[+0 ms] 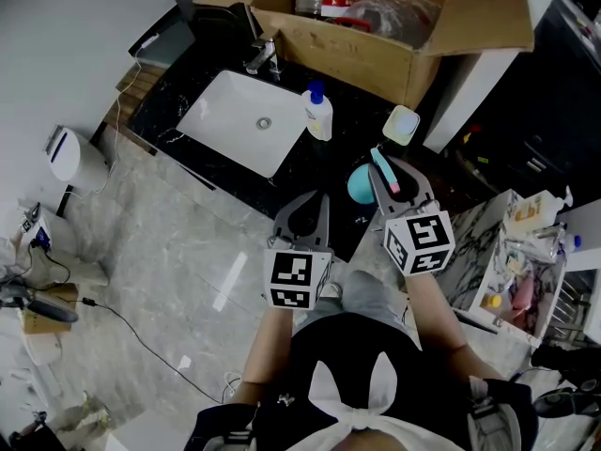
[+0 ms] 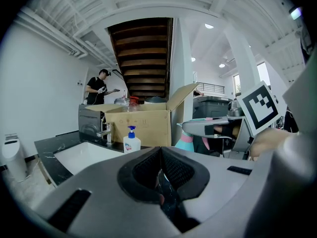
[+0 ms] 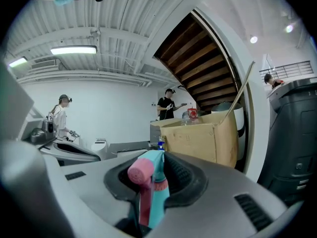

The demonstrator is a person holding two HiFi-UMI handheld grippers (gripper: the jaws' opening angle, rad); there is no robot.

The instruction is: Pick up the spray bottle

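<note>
The spray bottle (image 1: 361, 184) is teal with a pink trigger and nozzle. My right gripper (image 1: 390, 172) is shut on its head and holds it over the front edge of the black counter (image 1: 188, 73). In the right gripper view the bottle's head (image 3: 151, 180) stands upright between the jaws. My left gripper (image 1: 319, 205) hangs just left of it, shut, with nothing in it. From the left gripper view (image 2: 159, 155) I see the teal bottle (image 2: 185, 142) under the right gripper's jaws to the right.
A white sink basin (image 1: 244, 120) with a faucet (image 1: 263, 59) is set into the counter. A white soap bottle with a blue pump (image 1: 317, 113) stands beside it. An open cardboard box (image 1: 376, 26) sits behind. A cluttered rack (image 1: 526, 261) stands at the right.
</note>
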